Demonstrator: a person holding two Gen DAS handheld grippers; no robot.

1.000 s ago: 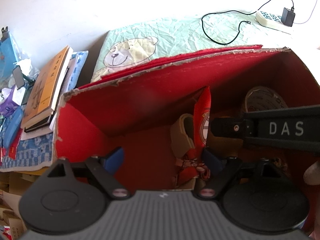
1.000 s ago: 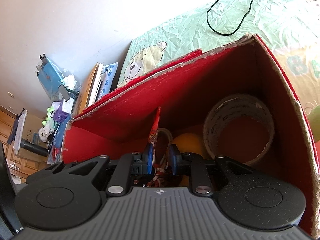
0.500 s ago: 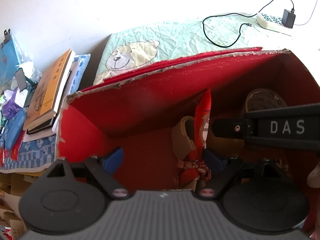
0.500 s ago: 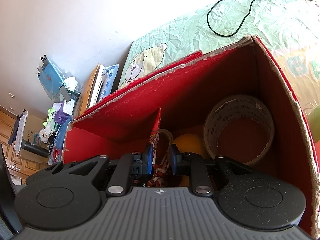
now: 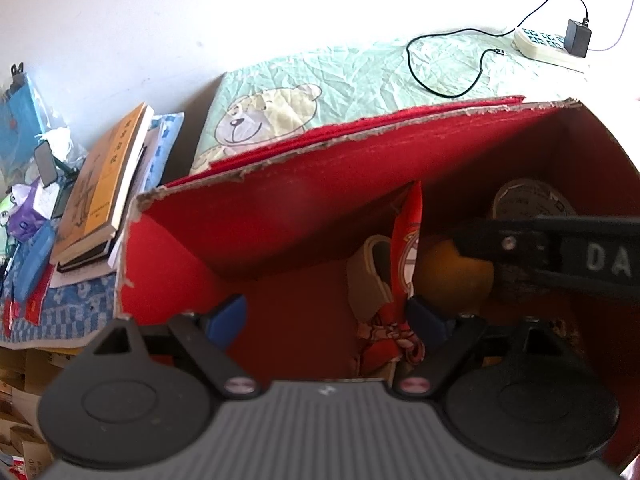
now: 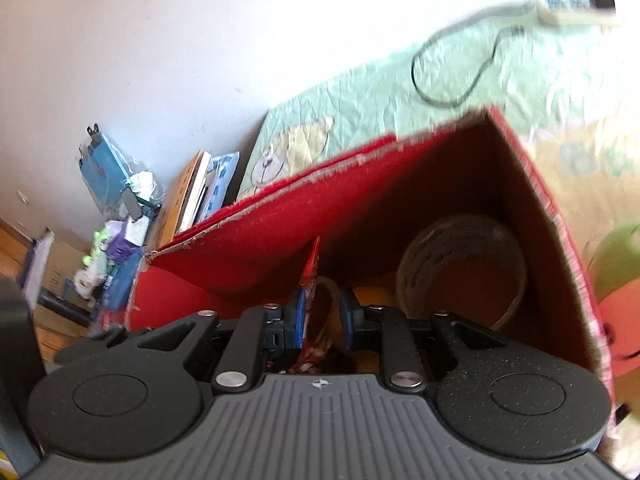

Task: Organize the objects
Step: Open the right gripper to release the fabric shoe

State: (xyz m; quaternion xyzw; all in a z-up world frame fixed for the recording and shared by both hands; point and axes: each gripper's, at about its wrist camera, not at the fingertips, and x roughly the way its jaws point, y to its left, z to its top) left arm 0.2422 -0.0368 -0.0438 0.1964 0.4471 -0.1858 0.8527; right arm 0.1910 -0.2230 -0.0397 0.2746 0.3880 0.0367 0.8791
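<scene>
Books lie at nine o'clock, outside the red box. The left tool gapes wide above the box floor. At three o'clock of it a red packet stands upright, an orange ball and tape roll beyond. The right tool is narrow around the packet.

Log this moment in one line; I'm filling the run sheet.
left hand-held gripper: open | right hand-held gripper: open around red printed snack packet | inside red cardboard box | clear tape roll beside
</scene>
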